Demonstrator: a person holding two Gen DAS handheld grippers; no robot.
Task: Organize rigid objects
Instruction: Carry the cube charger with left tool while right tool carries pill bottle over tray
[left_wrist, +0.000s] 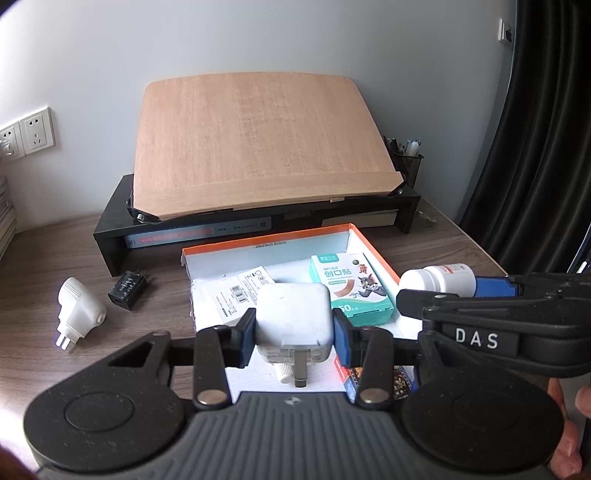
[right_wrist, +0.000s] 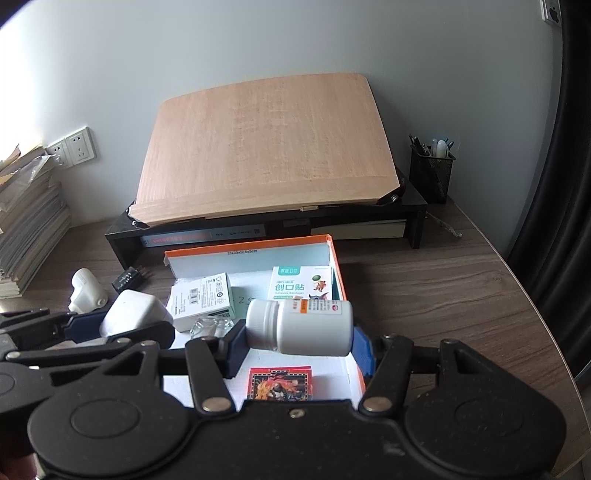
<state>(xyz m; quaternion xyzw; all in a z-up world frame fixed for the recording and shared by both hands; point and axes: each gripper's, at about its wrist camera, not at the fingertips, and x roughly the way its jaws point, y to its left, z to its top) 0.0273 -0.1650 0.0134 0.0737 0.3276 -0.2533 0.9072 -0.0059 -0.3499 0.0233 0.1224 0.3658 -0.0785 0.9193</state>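
My left gripper (left_wrist: 293, 334) is shut on a white cube charger (left_wrist: 293, 317) and holds it above the orange-rimmed white box (left_wrist: 266, 242). My right gripper (right_wrist: 299, 345) is shut on a white pill bottle (right_wrist: 299, 326), held lying sideways over the same box (right_wrist: 247, 245). In the box lie a teal bandage box (left_wrist: 351, 290), a white labelled carton (right_wrist: 203, 299) and a red card pack (right_wrist: 280, 384). The charger and left gripper also show at the left of the right wrist view (right_wrist: 129, 314). The bottle shows in the left wrist view (left_wrist: 437, 278).
On the wooden desk left of the box lie a white plug adapter (left_wrist: 79, 306) and a black charger (left_wrist: 127, 290). Behind stands a black riser (left_wrist: 110, 225) bearing a tilted wooden board (left_wrist: 255, 140). A mesh pen cup (right_wrist: 432, 173) stands back right, stacked books (right_wrist: 26, 229) at left.
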